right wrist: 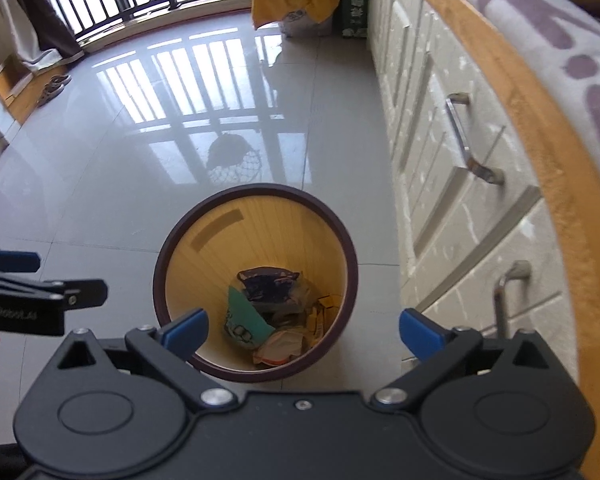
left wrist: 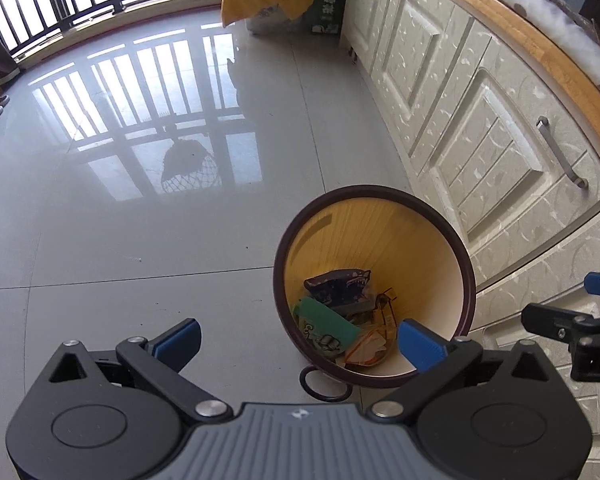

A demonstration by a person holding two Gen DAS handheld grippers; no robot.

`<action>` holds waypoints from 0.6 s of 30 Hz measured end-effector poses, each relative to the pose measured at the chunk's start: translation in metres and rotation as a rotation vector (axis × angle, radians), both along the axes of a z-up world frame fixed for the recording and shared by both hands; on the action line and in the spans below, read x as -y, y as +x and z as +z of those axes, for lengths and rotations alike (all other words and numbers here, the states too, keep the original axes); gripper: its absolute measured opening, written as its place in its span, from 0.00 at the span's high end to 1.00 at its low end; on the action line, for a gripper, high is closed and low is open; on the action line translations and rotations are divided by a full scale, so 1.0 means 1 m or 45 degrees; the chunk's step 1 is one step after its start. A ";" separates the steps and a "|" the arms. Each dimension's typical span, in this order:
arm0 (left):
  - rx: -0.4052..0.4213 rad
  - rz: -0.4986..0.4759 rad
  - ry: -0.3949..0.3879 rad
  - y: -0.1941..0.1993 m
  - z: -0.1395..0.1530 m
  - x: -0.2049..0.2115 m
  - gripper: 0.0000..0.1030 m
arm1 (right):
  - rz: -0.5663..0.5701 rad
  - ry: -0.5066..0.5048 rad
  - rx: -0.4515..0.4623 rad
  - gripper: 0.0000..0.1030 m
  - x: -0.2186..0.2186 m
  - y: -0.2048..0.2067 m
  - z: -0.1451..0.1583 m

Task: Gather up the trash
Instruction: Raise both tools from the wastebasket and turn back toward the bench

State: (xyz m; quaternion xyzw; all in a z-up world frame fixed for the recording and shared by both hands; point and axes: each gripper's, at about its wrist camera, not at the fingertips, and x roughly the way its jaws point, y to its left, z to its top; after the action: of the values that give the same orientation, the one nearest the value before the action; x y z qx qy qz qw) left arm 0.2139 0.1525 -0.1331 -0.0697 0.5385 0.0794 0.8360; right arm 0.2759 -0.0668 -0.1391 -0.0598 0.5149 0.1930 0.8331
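Closest to the cameras, the left gripper (left wrist: 298,338) and the right gripper (right wrist: 303,330) both hover above the floor with their blue fingers wide apart and nothing between them. Just below them stands the round waste bin (right wrist: 342,240), near the cream cabinets (left wrist: 480,128). The trash is already inside it: a dark snack bag (right wrist: 268,282), a green wrapper (right wrist: 244,318) and an orange-white wrapper (right wrist: 278,346) lie at the bottom. A dark ring (left wrist: 324,384) lies on the floor, touching the bin. I judge that the bin is light, so a finger that catches its rim could tip it and spill the wrappers. Farther away, the glossy tiled floor (left wrist: 140,208) reflects the balcony railing (left wrist: 60,0), and small scraps may be overlooked in this glare.
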 end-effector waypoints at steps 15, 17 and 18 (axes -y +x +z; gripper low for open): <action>0.148 0.053 0.056 -0.045 0.057 0.001 0.00 | -0.009 0.029 0.125 0.00 0.015 -0.029 0.047; 0.177 0.059 0.060 -0.051 0.064 0.003 0.00 | -0.008 0.041 0.149 0.00 0.017 -0.034 0.055; 0.194 0.060 0.064 -0.054 0.068 0.004 0.00 | -0.008 0.046 0.158 0.00 0.018 -0.036 0.059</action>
State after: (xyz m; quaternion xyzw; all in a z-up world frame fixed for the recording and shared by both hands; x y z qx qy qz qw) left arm 0.1597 0.1487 -0.0649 -0.0671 0.4695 0.1070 0.8739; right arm 0.2398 -0.0850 -0.0798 -0.0550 0.4589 0.1955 0.8650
